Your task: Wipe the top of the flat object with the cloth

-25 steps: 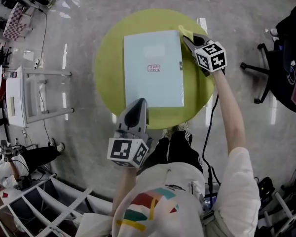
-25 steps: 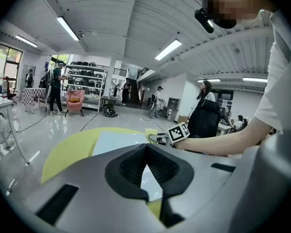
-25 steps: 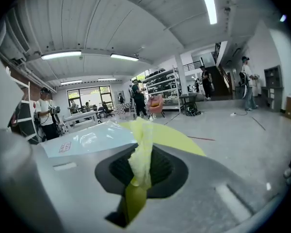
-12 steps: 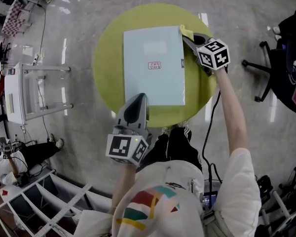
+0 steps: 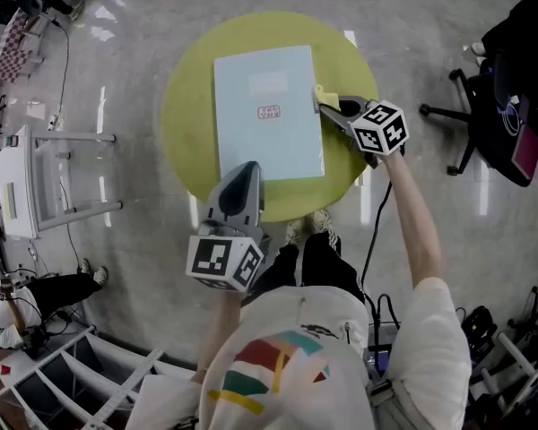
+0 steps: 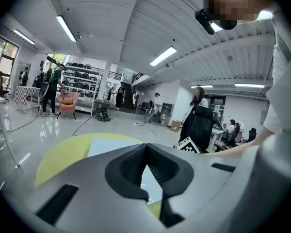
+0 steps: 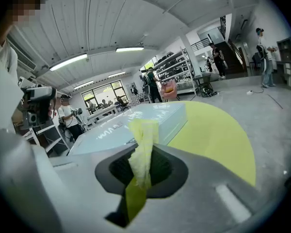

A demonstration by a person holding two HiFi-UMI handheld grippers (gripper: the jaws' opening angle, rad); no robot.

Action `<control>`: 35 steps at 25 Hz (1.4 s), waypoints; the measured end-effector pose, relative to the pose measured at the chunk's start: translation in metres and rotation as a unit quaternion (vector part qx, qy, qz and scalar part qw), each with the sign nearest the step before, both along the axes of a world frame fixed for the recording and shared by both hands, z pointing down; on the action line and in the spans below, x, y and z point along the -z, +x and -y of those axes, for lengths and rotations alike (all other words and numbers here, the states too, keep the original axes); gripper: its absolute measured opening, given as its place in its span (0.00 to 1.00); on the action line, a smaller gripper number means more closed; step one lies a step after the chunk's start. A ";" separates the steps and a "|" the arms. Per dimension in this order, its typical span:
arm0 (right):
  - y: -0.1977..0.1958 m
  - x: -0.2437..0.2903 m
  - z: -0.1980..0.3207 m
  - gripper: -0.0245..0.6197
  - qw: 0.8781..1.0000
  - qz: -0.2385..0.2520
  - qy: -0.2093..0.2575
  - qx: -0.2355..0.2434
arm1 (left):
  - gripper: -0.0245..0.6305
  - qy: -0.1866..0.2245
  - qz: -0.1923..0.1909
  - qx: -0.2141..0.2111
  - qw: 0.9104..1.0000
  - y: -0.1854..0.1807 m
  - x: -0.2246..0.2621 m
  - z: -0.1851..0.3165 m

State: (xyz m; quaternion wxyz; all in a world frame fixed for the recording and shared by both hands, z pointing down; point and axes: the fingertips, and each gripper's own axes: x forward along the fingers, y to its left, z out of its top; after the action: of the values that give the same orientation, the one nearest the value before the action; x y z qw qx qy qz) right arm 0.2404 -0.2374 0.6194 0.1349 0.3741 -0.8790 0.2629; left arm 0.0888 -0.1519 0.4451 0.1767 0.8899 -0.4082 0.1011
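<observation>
A pale blue flat box (image 5: 267, 115) lies on the round yellow-green table (image 5: 184, 124). My right gripper (image 5: 324, 107) is shut on a yellow cloth (image 5: 325, 96) beside the middle of the box's right edge. In the right gripper view the cloth (image 7: 143, 144) sticks up from between the jaws, with the box (image 7: 131, 123) just beyond and to the left. My left gripper (image 5: 244, 170) is shut and holds nothing; its tip is over the box's near edge. In the left gripper view the box (image 6: 104, 147) shows past the closed jaws.
An office chair (image 5: 471, 106) stands on the floor to the right of the table. A white rack (image 5: 36, 173) stands to the left. The person's legs and shoes (image 5: 314, 227) are at the table's near rim. People and shelves stand far off in the room.
The right gripper has slid with the cloth from the box's far right corner toward the person, along the right edge. The left gripper has stayed at the near edge.
</observation>
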 end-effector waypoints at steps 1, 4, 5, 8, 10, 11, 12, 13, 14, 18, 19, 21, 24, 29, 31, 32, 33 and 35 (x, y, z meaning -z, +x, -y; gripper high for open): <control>-0.003 -0.001 -0.010 0.08 1.000 0.000 -0.004 0.001 | 0.06 0.002 -0.003 -0.003 1.000 -0.001 0.002 -0.003; -0.012 -0.002 -0.040 0.08 1.000 -0.001 -0.017 0.001 | 0.06 0.010 -0.013 -0.010 1.000 -0.005 0.011 -0.009; -0.015 -0.002 -0.049 0.08 1.000 -0.001 -0.021 0.000 | 0.06 0.014 -0.017 -0.013 1.000 -0.006 0.014 -0.012; -0.022 -0.002 -0.076 0.08 1.000 0.000 -0.031 -0.005 | 0.06 0.025 -0.026 -0.020 0.999 -0.010 0.026 -0.018; -0.026 -0.003 -0.093 0.08 0.999 0.005 -0.037 -0.013 | 0.06 0.031 -0.031 -0.022 0.999 -0.014 0.030 -0.023; -0.028 -0.003 -0.101 0.08 0.999 0.009 -0.039 -0.018 | 0.06 0.033 -0.034 -0.023 0.999 -0.017 0.032 -0.026; -0.030 -0.003 -0.109 0.08 0.999 0.013 -0.041 -0.023 | 0.06 0.035 -0.036 -0.023 0.998 -0.019 0.034 -0.028; -0.031 -0.003 -0.117 0.08 0.999 0.018 -0.044 -0.028 | 0.06 0.037 -0.037 -0.024 0.998 -0.021 0.036 -0.031; -0.033 -0.003 -0.124 0.08 0.998 0.022 -0.046 -0.033 | 0.06 0.038 -0.038 -0.025 0.998 -0.023 0.038 -0.033; -0.037 -0.003 -0.143 0.08 0.997 0.034 -0.048 -0.052 | 0.06 0.042 -0.038 -0.029 0.998 -0.028 0.043 -0.039; -0.038 -0.003 -0.147 0.08 0.997 0.037 -0.048 -0.056 | 0.06 0.045 -0.039 -0.031 0.998 -0.029 0.044 -0.040; -0.040 -0.004 -0.154 0.08 0.996 0.042 -0.047 -0.063 | 0.06 0.051 -0.041 -0.035 0.997 -0.031 0.044 -0.044; -0.041 -0.005 -0.162 0.08 0.995 0.044 -0.046 -0.072 | 0.06 0.054 -0.040 -0.038 0.997 -0.033 0.046 -0.050; -0.036 0.007 -0.170 0.08 0.993 0.035 -0.026 -0.110 | 0.06 0.062 -0.042 -0.029 0.997 -0.046 0.052 -0.052; -0.041 0.027 -0.168 0.08 0.993 0.036 -0.001 -0.116 | 0.06 0.066 -0.044 -0.015 0.997 -0.055 0.055 -0.050; -0.049 0.039 -0.167 0.08 0.994 0.031 0.014 -0.105 | 0.06 0.067 -0.044 -0.007 0.997 -0.061 0.056 -0.049; -0.063 0.049 -0.167 0.08 0.996 0.022 0.028 -0.086 | 0.06 0.067 -0.044 0.002 0.997 -0.067 0.056 -0.048; -0.098 0.063 -0.167 0.08 0.998 0.001 0.055 -0.039 | 0.06 0.068 -0.045 0.018 0.997 -0.081 0.055 -0.046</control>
State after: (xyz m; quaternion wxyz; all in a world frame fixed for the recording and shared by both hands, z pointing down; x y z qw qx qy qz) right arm 0.1422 -0.0703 0.5563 0.1026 0.4150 -0.8770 0.2193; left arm 0.0081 -0.1061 0.3900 0.1354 0.8959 -0.4220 0.0301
